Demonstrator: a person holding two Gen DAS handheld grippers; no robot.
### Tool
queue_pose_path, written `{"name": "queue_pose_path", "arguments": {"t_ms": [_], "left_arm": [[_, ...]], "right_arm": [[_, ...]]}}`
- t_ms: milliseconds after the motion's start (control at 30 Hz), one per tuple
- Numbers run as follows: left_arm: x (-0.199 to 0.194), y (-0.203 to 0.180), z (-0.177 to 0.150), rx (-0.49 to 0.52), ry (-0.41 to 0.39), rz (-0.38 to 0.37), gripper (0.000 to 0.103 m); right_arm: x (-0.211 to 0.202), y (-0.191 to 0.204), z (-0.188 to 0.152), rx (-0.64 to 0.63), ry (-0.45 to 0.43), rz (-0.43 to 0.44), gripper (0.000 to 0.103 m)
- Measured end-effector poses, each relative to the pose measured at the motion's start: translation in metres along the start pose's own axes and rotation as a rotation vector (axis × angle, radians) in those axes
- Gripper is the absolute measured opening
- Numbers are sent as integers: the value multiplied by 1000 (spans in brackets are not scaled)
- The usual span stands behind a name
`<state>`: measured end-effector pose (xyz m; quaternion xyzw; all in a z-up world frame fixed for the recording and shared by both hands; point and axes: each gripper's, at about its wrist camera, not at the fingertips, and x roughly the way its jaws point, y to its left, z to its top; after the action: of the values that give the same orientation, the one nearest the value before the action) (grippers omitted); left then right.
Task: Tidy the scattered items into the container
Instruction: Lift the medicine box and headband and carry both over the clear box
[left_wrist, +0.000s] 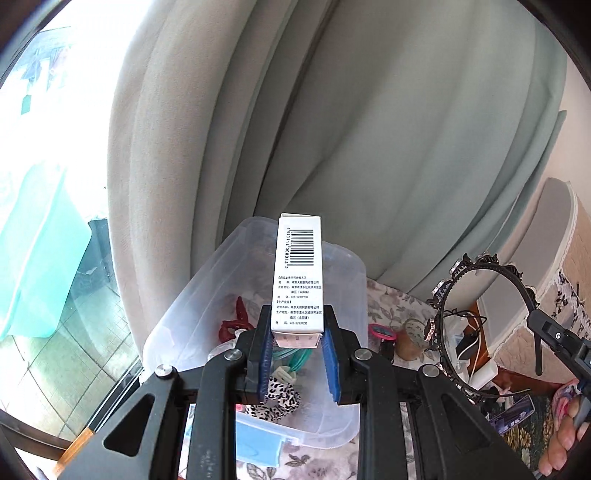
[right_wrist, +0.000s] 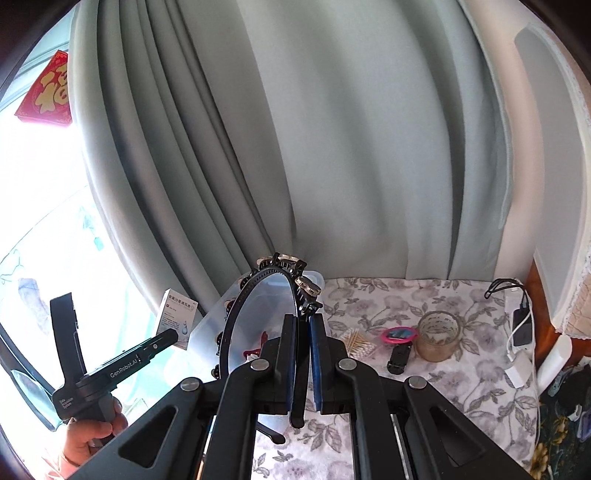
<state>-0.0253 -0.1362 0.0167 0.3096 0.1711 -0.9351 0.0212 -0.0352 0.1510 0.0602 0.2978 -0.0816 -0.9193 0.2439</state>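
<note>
My left gripper is shut on the near end of a white medicine box with a barcode, which sticks up over the clear plastic container. Inside the container lie a red clip, a leopard-print scrunchie and teal cords. My right gripper is shut on a black toothed headband with jewelled ornaments, held upright above the container's edge. The same headband shows at the right of the left wrist view. The medicine box and the left gripper appear at the left of the right wrist view.
On the floral cloth stand a glass jar, a pink round item, a black clip and a bundle of toothpicks. A charger with cables lies at the right edge. Grey curtains hang behind.
</note>
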Motion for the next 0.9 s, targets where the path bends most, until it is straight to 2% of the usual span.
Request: {"name": "queue_pose_path", "arguments": {"t_ms": [367, 667, 900], "left_arm": [[15, 34, -3, -45, 49, 12, 25], [34, 37, -7, -57, 91, 2, 25], [45, 34, -7, -52, 113, -1, 25]], "right_arm": [[63, 36, -11, -39, 117, 33, 8], [102, 49, -23, -57, 195, 43, 8], [118, 55, -24, -57, 224, 46, 8]]}}
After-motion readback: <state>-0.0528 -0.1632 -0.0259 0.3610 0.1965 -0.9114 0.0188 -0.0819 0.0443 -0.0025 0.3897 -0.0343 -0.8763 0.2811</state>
